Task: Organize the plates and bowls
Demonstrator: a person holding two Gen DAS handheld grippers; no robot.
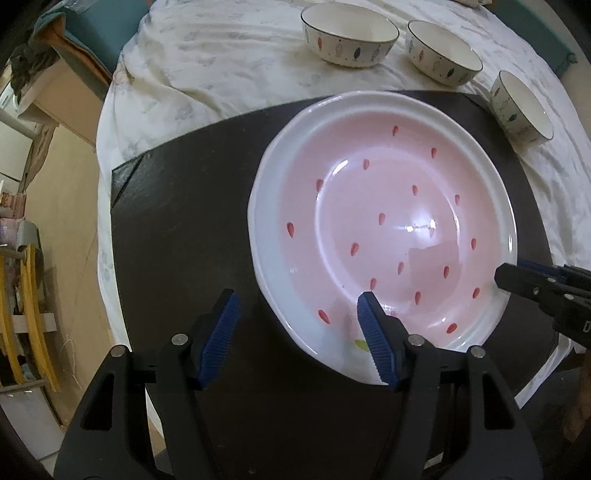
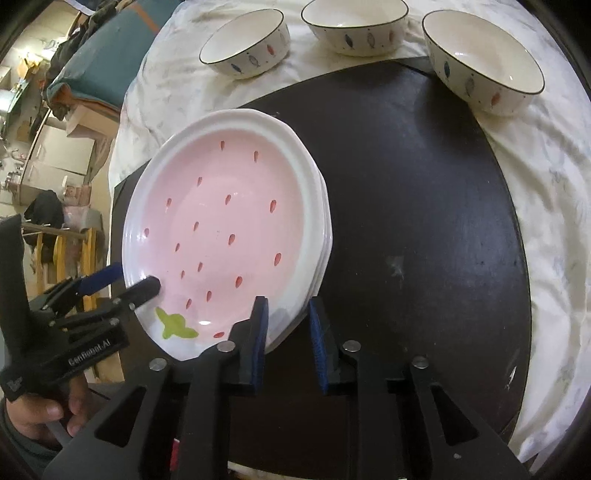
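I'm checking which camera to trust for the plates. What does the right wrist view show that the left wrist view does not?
Only the right wrist view shows that the pink strawberry plate tops a stack of plates, its whole green leaf mark, and a hand holding the left hand-held gripper. Only the left wrist view shows yellow curved rails at left. Both show three patterned bowls on the white cloth.

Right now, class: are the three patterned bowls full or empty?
Empty. The right wrist view shows bare cream insides in all three bowls, standing upright on the white cloth.
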